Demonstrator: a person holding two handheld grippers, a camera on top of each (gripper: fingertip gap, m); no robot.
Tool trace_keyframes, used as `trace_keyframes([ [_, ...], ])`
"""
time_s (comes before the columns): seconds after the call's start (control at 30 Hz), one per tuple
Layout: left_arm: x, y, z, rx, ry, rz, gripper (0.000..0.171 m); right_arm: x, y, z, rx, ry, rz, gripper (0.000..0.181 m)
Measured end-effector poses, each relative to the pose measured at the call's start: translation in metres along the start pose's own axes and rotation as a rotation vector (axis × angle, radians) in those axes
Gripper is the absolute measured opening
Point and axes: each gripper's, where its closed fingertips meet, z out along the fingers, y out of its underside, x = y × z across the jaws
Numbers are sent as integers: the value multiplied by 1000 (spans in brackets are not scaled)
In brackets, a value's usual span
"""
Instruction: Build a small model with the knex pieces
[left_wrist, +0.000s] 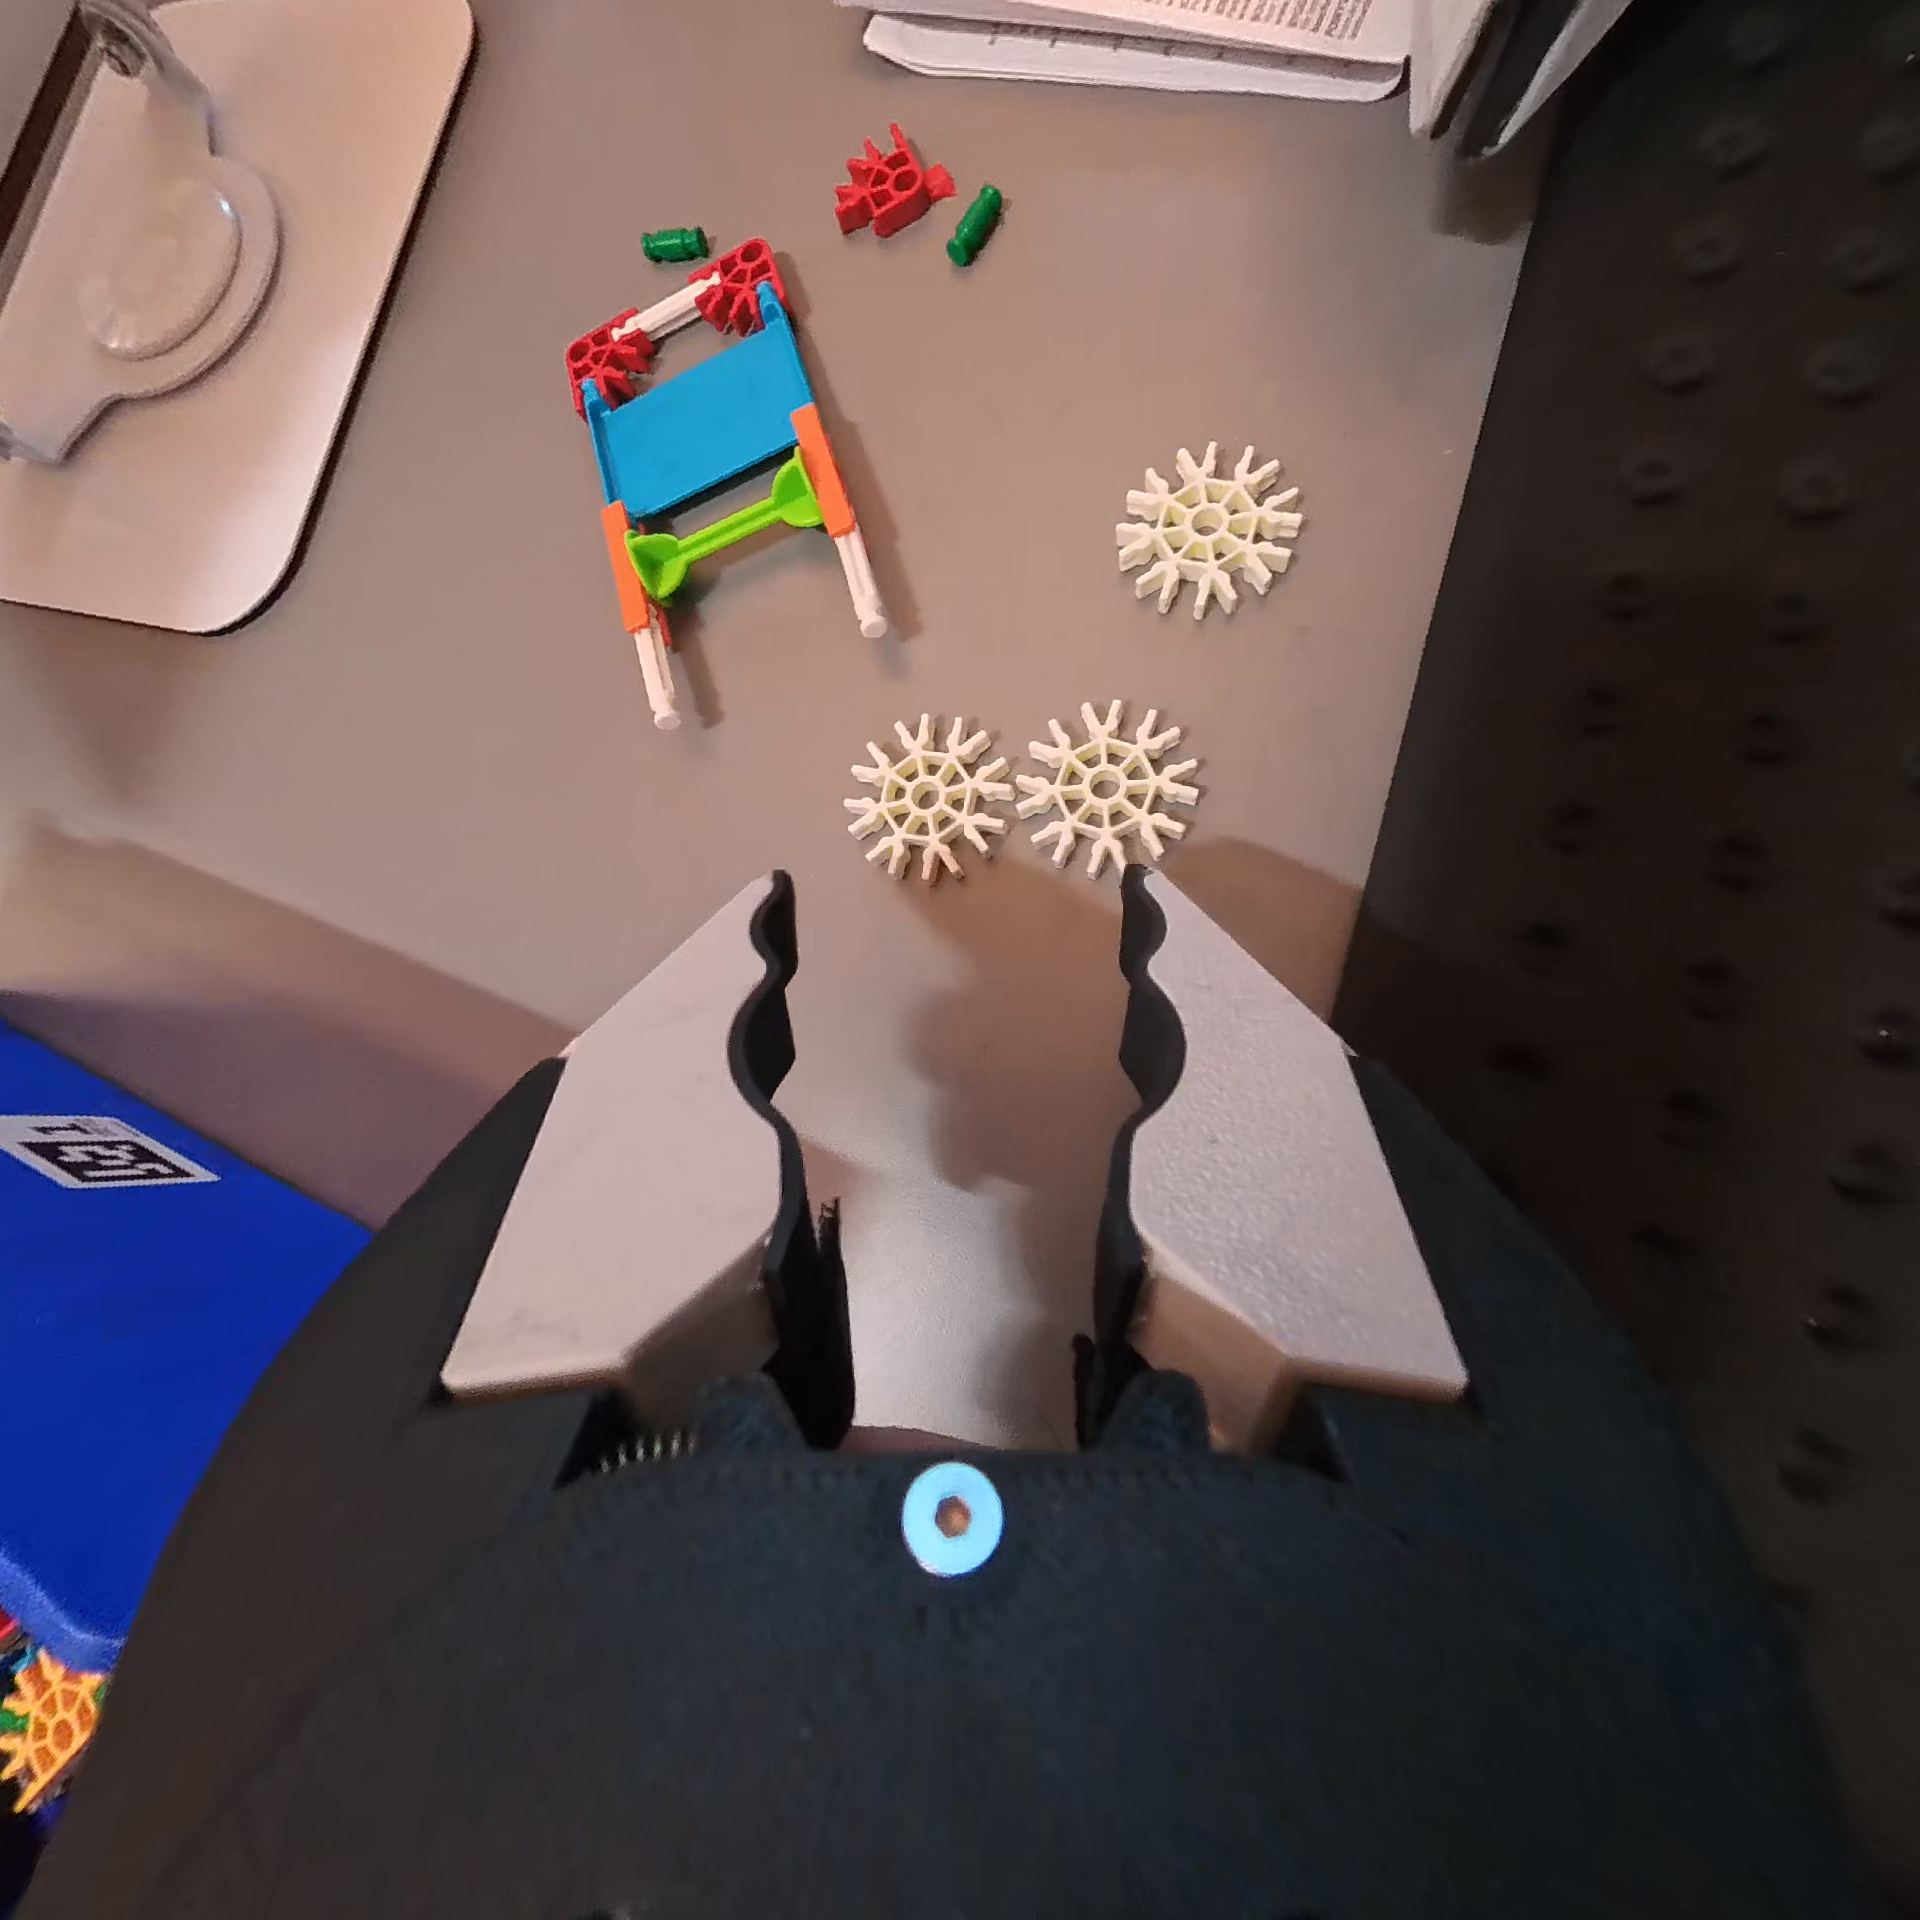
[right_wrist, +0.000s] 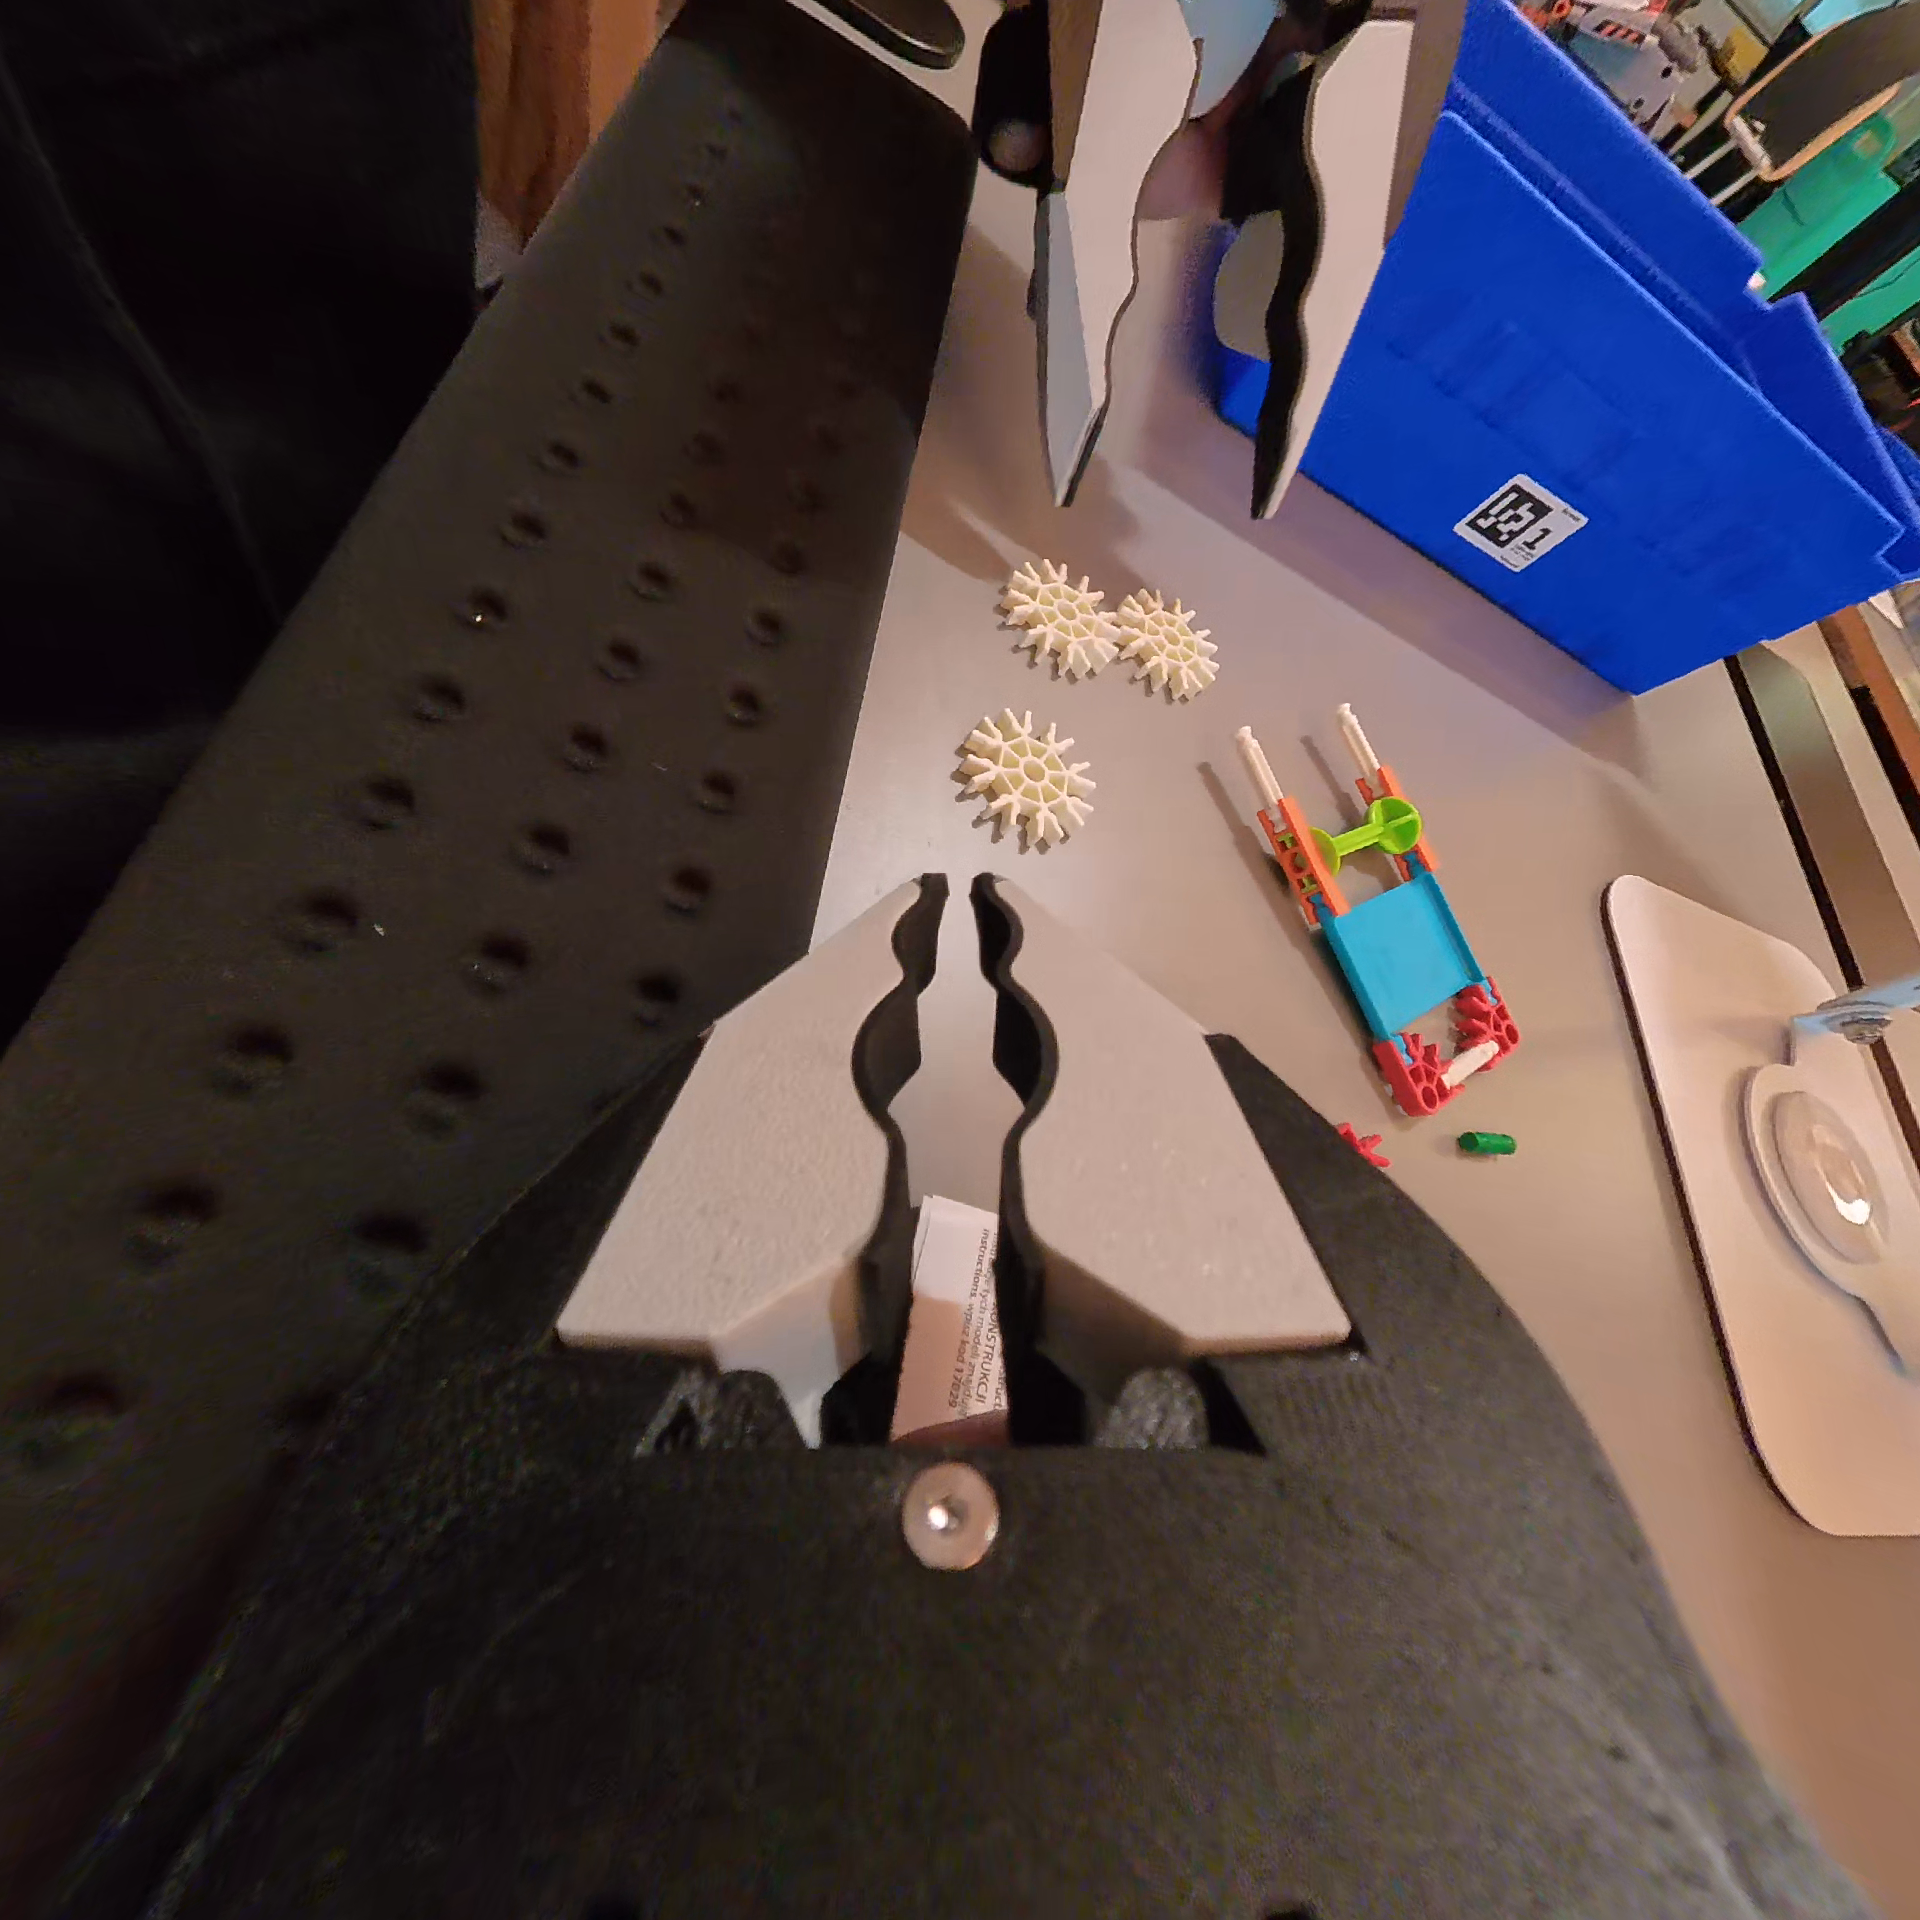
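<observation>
Fingers of the left gripper (left_wrist: 956, 883) stand wide apart, empty, just short of two touching cream snowflake connectors (left_wrist: 928, 797), while the right gripper (right_wrist: 960, 885) hangs nearly closed, holding nothing, near a third connector (right_wrist: 1027, 776).

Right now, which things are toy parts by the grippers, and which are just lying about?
Toy parts:
- three white snowflake connectors, nearest the open left gripper; the right gripper is nearly closed and empty
- blue-panel frame
- loose red connector
- two green rods

Lying about:
- blue bin
- papers
- black perforated pad
- pale board
</observation>
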Motion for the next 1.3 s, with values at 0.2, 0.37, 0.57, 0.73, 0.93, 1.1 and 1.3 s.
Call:
trace_keyframes([
  [0.2,2,-4,1,36,30,2,60,10,-11,-6,25,19,34,5],
  [0.37,8,-4,8,26,69,11,61,17,-30,-11,-16,-2,22,6],
  [0.57,-11,-5,22,-3,13,-61,45,44,-40,-18,-99,25,-15,7],
  [0.73,-10,3,30,-36,48,-131,36,76,-32,-13,-129,35,42,7],
  [0.93,-5,-4,37,13,85,-162,38,106,-18,17,-142,-30,133,14],
  [1.1,0,-12,44,41,113,-164,36,135,0,43,-188,-61,131,17],
  [1.3,-4,-16,47,59,81,-127,35,169,-3,51,-153,-118,174,16],
])
